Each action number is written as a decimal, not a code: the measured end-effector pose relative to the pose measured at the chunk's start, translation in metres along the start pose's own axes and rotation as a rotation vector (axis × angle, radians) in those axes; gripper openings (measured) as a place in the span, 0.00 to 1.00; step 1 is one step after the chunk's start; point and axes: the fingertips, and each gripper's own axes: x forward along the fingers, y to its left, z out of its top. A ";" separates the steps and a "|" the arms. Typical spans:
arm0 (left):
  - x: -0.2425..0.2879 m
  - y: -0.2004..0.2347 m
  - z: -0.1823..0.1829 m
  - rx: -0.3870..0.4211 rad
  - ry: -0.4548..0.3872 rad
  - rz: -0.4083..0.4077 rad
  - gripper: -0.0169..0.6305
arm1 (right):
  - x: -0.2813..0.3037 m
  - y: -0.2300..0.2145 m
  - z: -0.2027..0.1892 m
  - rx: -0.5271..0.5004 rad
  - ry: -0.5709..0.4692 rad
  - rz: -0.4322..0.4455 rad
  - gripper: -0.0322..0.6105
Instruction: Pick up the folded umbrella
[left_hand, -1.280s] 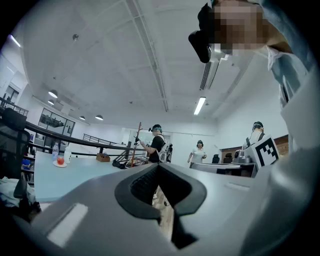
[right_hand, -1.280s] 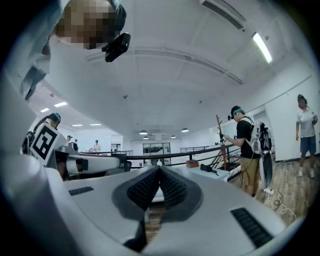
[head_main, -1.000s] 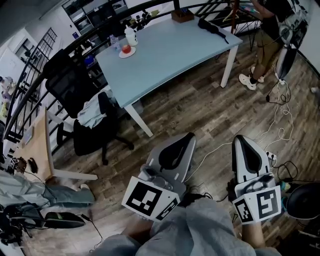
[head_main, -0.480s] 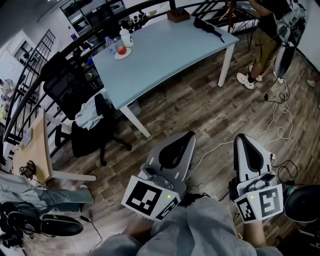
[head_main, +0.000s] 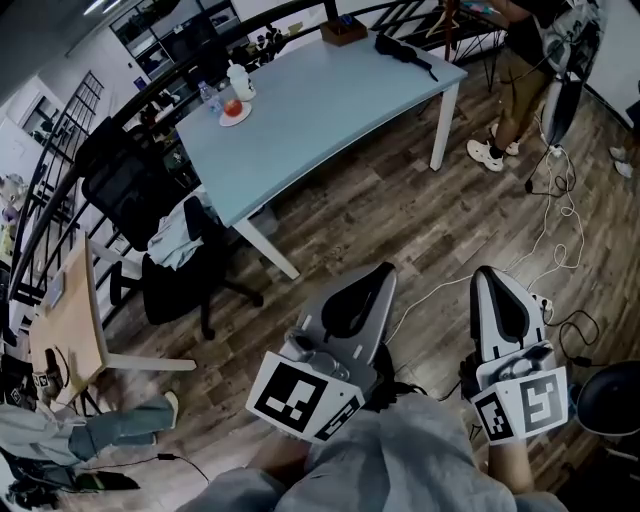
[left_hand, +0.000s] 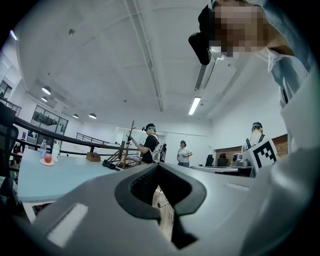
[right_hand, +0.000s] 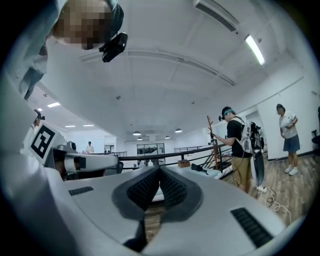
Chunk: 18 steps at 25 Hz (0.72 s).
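I hold both of my tools low in front of me, pointing out flat over the wood floor. My left gripper (head_main: 380, 270) is closed all the way, tip to tip, and has nothing in it. My right gripper (head_main: 487, 272) looks closed too, and it is empty as well.

The umbrella (head_main: 403, 52) is black and folded up. It lies on the far corner of the light blue table (head_main: 330, 110), near a small brown box (head_main: 343, 30). It is well apart from both my tools. A person (head_main: 515, 60) stands just past that corner of the table. A black chair (head_main: 150, 200) with a cloth on it stands by the near side.

I think I am at the very first step: getting over to the table. Nothing has been picked up yet.

Next I would need to go around the table to the far corner, open one tool wide, put its two sides around the middle of the umbrella, and squeeze. I should watch out for the wires on the floor.
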 end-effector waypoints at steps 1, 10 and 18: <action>0.003 0.000 0.000 -0.002 -0.002 -0.008 0.03 | 0.000 -0.003 -0.001 -0.001 0.001 -0.010 0.05; 0.051 0.022 -0.004 -0.010 -0.010 -0.064 0.03 | 0.034 -0.037 -0.006 -0.012 0.006 -0.072 0.05; 0.118 0.071 0.004 -0.020 -0.006 -0.088 0.03 | 0.100 -0.063 0.004 -0.033 -0.001 -0.061 0.05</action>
